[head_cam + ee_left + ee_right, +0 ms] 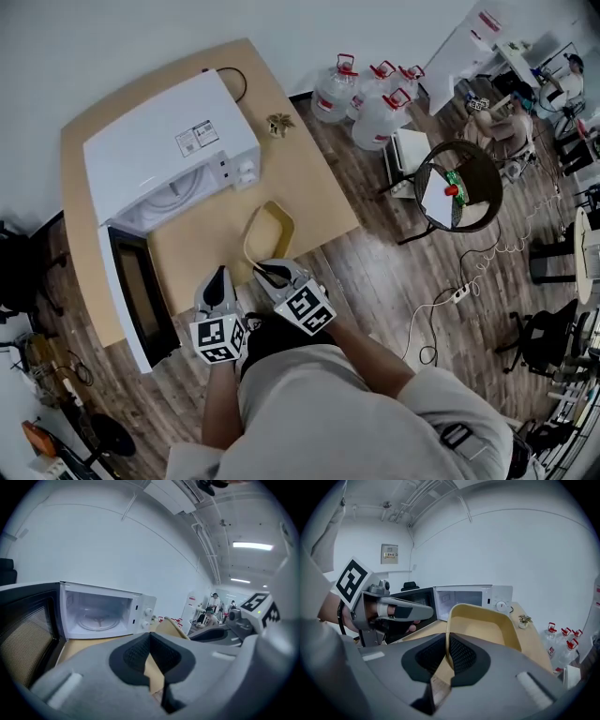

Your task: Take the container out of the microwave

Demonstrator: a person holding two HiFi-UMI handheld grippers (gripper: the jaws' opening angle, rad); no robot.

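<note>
The white microwave (169, 150) stands on the wooden table (309, 178) with its door (136, 300) swung open and its cavity (101, 613) empty, only the turntable inside. A yellow container (269, 228) sits outside, low over the table's front part. My right gripper (273, 275) is shut on its near rim, and the rim shows pinched between the pads in the right gripper view (447, 656). My left gripper (218, 281) hangs just left of it, jaws shut with nothing between them (150, 653). The container (168, 626) shows to its right.
A small plant (279, 123) stands at the table's back right. Several water bottles (366, 98) sit on the wooden floor behind. A round dark chair (459, 186) and a power strip with its cable (457, 295) lie to the right. People sit at the far right.
</note>
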